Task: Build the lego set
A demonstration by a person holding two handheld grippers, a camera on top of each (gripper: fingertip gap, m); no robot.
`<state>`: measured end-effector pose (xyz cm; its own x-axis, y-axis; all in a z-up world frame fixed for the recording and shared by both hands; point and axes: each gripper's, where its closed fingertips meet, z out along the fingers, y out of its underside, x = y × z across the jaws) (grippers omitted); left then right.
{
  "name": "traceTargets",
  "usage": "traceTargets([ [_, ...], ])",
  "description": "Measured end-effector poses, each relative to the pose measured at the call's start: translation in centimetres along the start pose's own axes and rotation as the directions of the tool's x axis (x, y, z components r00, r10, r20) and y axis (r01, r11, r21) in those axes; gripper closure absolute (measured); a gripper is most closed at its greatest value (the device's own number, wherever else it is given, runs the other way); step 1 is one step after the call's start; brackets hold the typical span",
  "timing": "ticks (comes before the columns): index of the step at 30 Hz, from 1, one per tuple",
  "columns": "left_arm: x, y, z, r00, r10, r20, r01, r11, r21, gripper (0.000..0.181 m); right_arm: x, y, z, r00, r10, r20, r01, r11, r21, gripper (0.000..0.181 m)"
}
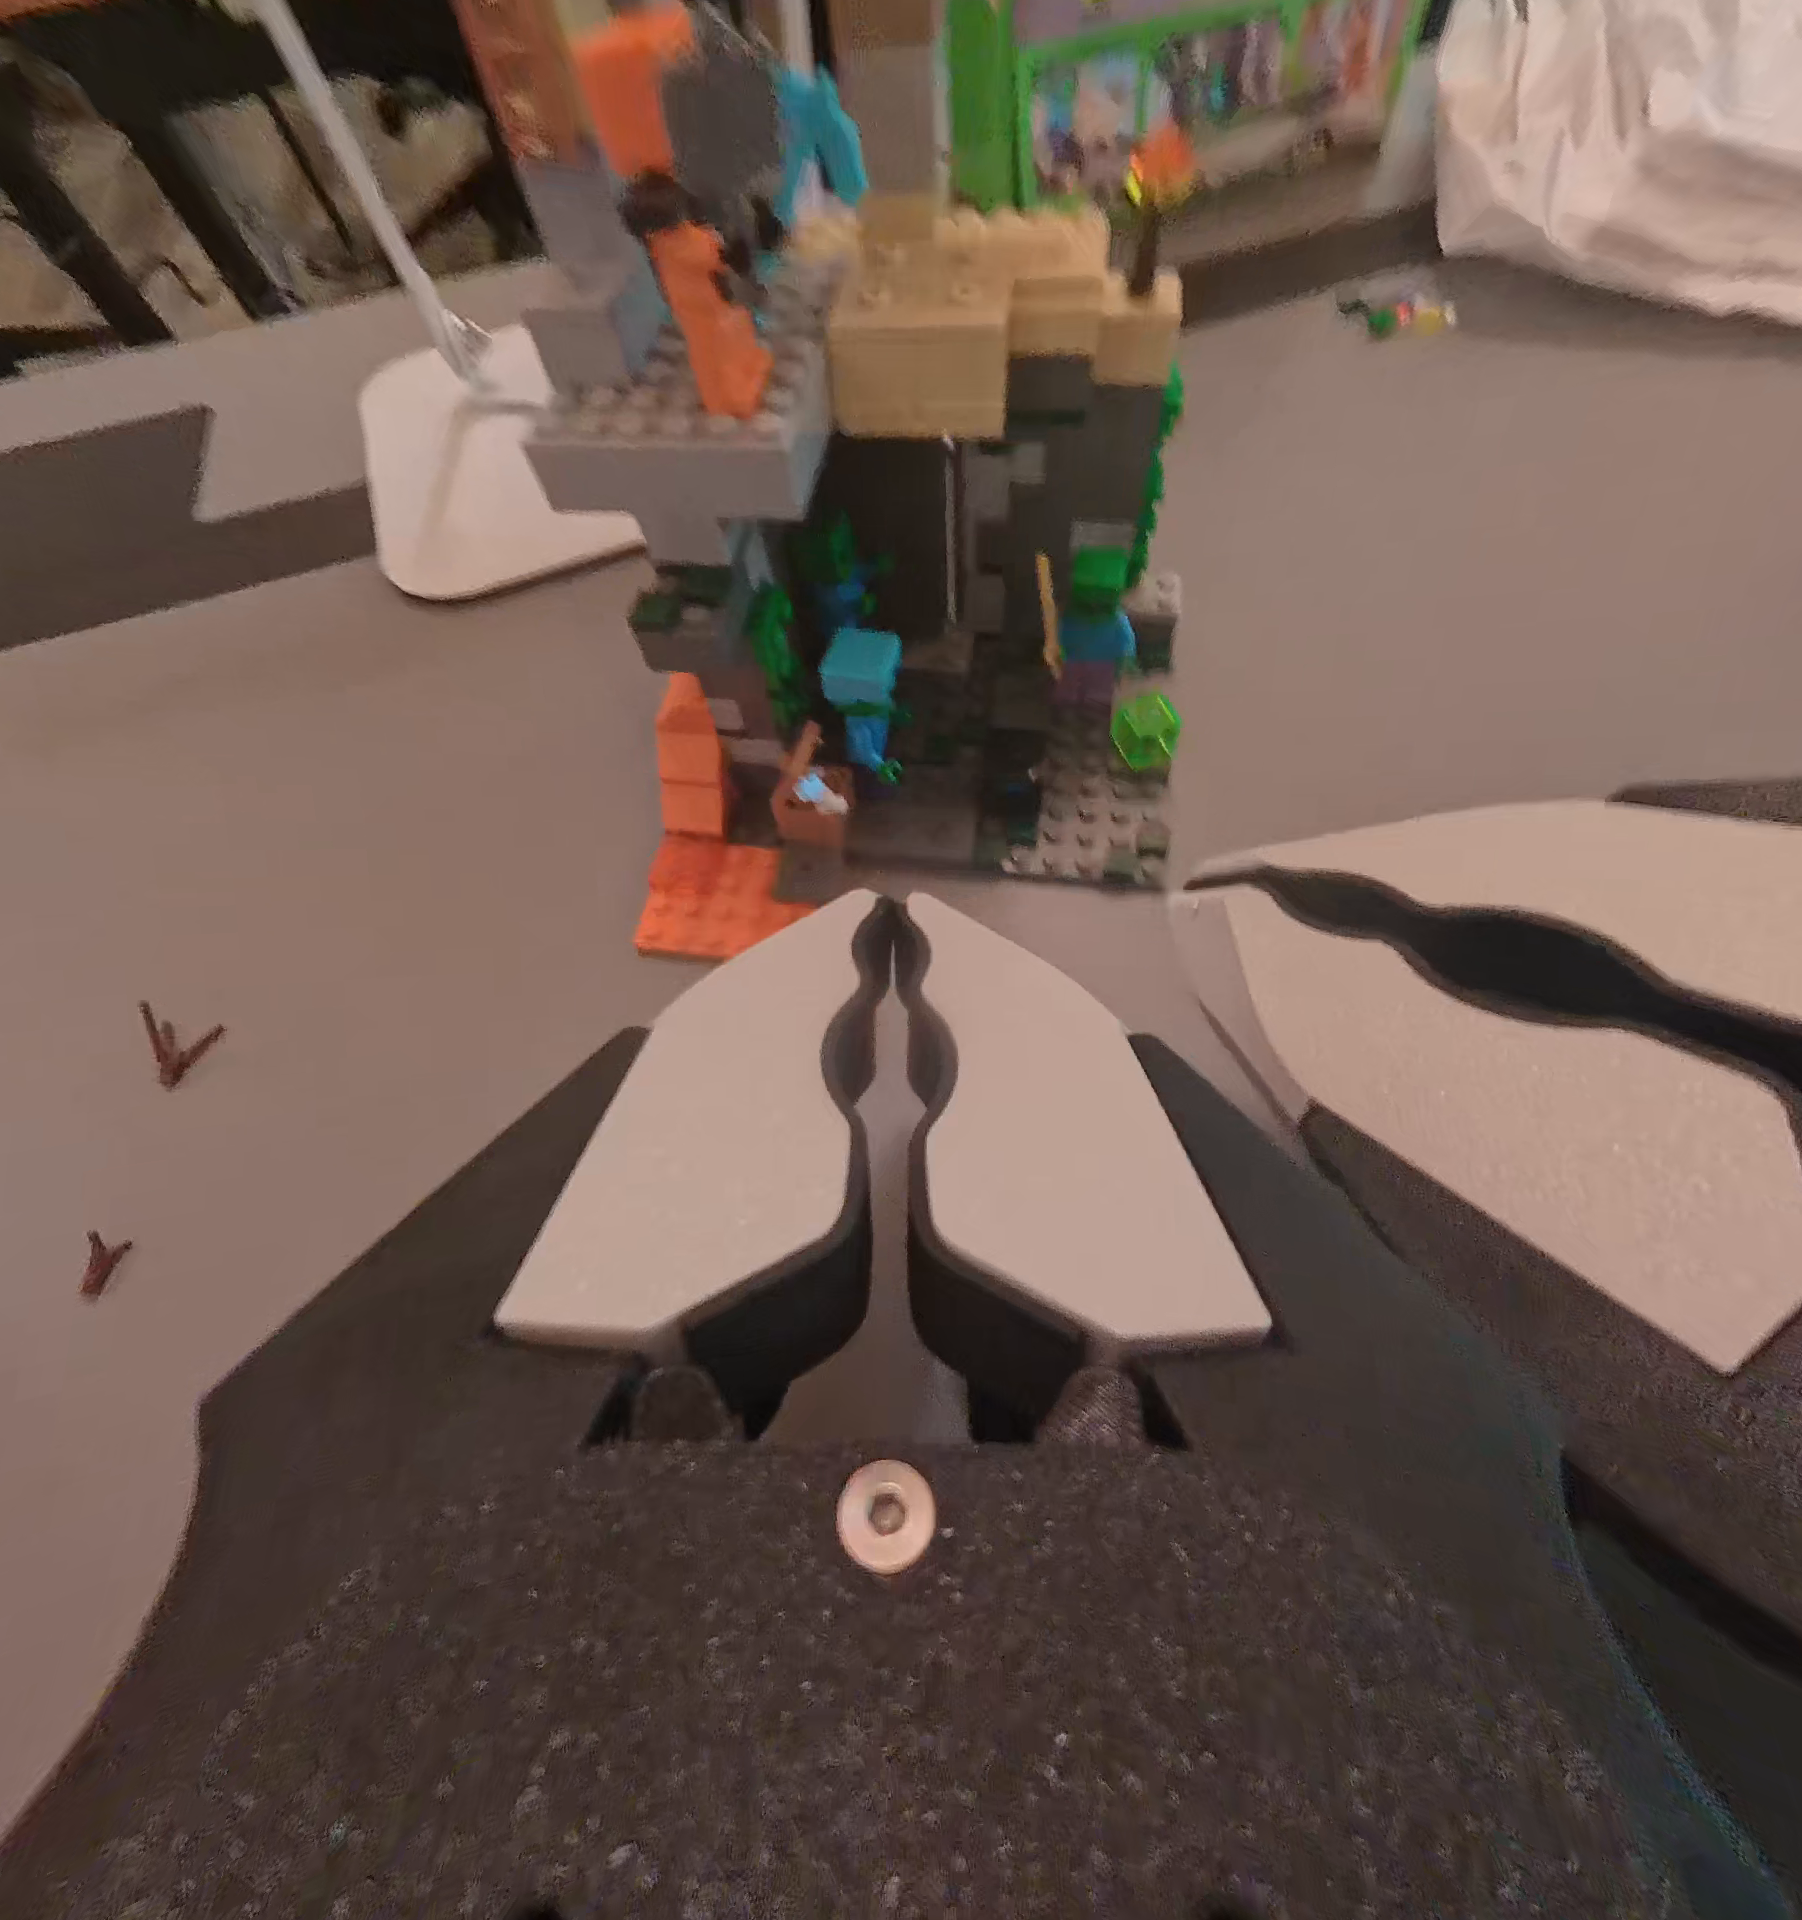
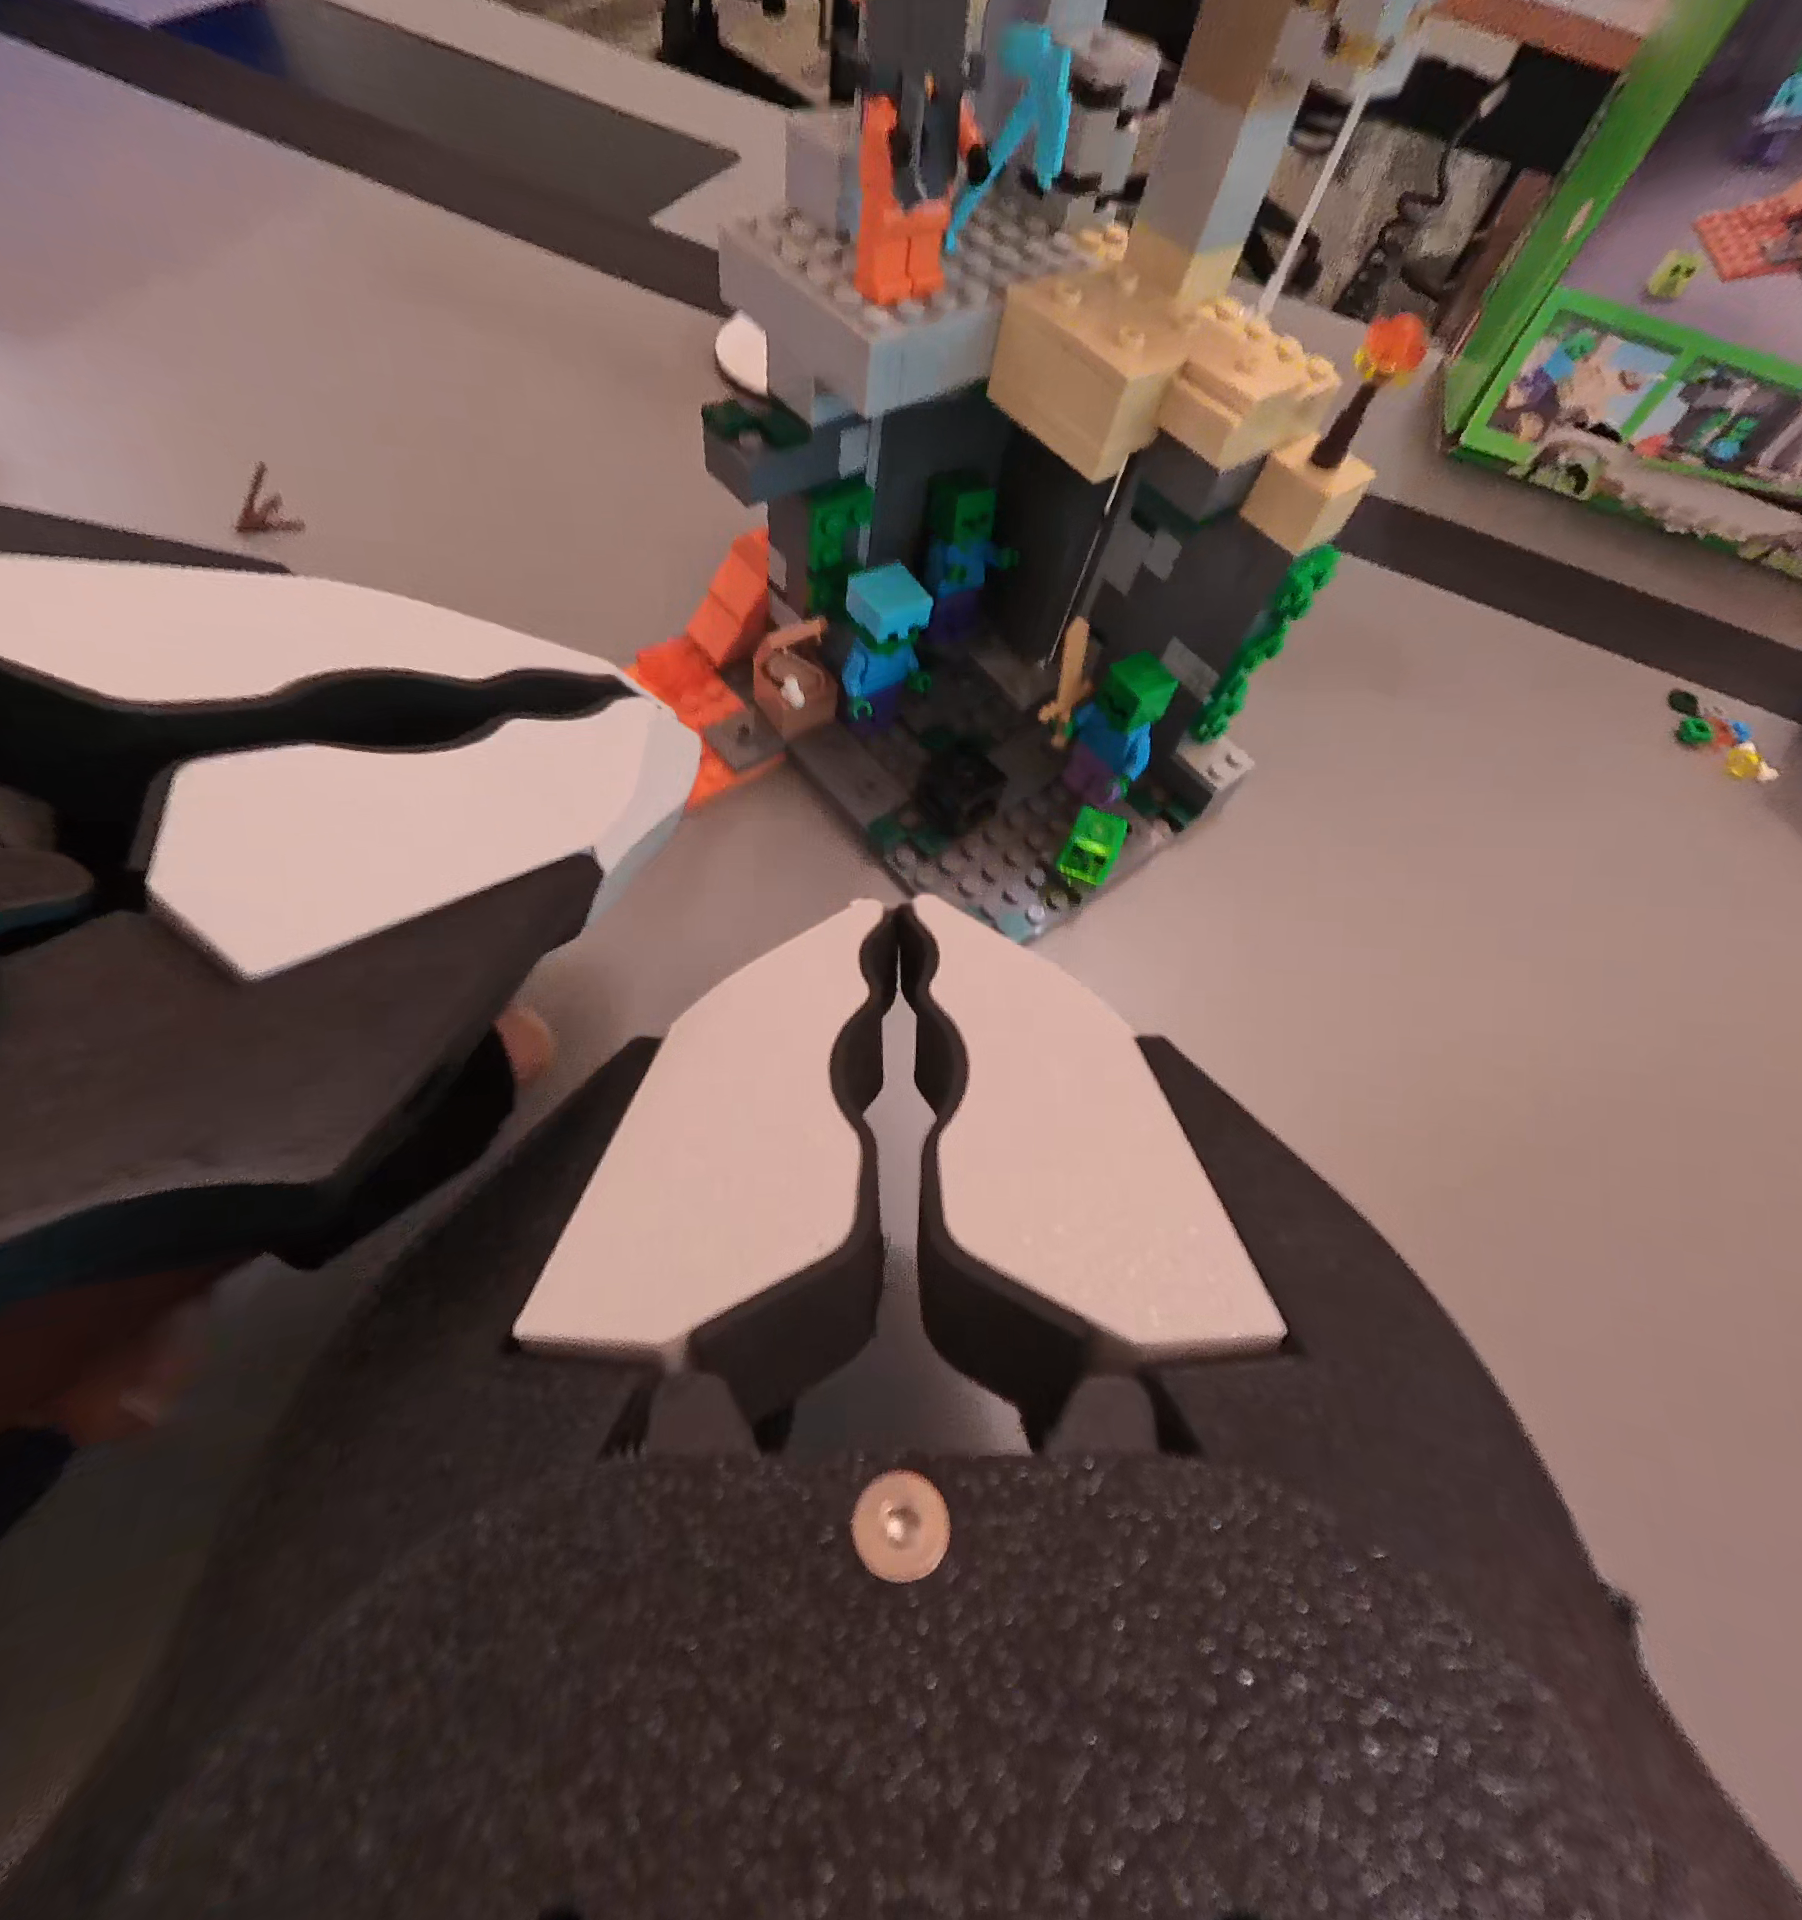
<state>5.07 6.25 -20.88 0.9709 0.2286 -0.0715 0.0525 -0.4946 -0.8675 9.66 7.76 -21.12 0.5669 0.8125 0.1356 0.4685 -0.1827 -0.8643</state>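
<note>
Grey bench (image 2: 1448,1039) carries the lego set (image 2: 1022,582) near its middle: a tall dark-grey cave tower with tan blocks on top, a torch at one corner, an orange lava run at its foot, and green and blue figures on the studded base. Just short of that base hover the left hand-held gripper (image 1: 892,914) and right hand-held gripper (image 2: 899,920), each pinched closed on nothing. Loose brown bits (image 1: 180,1044) lie well aside of the tower; I judge the next move is fetching one, gripping it squarely and pressing it on gently so the top-heavy build doesn't tip.
</note>
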Motion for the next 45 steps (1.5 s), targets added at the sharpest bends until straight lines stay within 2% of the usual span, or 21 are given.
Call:
traceTargets([
  [3, -0.2, 0.9, -0.7, 0.998, 0.056, 0.007, -0.055, 0.997, -0.044, 0.181, 0.3, 1.4, -0.7, 0.999, -0.040, 0.011, 0.040, 0.997, -0.065, 0.181],
  [9, -1.7, 2.0, -2.1, 0.990, 0.130, 0.045, -0.127, 0.989, -0.081, 0.181, 1.8, 2.2, -2.1, 0.994, -0.108, -0.015, 0.107, 0.991, -0.080, 0.181],
  [21, -1.8, 2.2, -2.0, 0.994, 0.108, 0.031, -0.105, 0.991, -0.081, 0.181, 2.2, 2.7, -2.2, 0.995, -0.098, -0.009, 0.097, 0.993, -0.074, 0.181],
  [35, -4.0, -5.4, -2.8, 0.990, 0.107, 0.089, -0.111, 0.993, 0.043, 0.181, 1.7, -4.7, -2.4, 0.992, -0.122, -0.017, 0.122, 0.991, 0.051, 0.181],
  [45, -5.0, -8.2, -2.7, 0.987, 0.113, 0.112, -0.123, 0.989, 0.083, 0.181, 1.2, -8.3, -1.6, 0.992, -0.127, -0.008, 0.127, 0.987, 0.098, 0.181],
])
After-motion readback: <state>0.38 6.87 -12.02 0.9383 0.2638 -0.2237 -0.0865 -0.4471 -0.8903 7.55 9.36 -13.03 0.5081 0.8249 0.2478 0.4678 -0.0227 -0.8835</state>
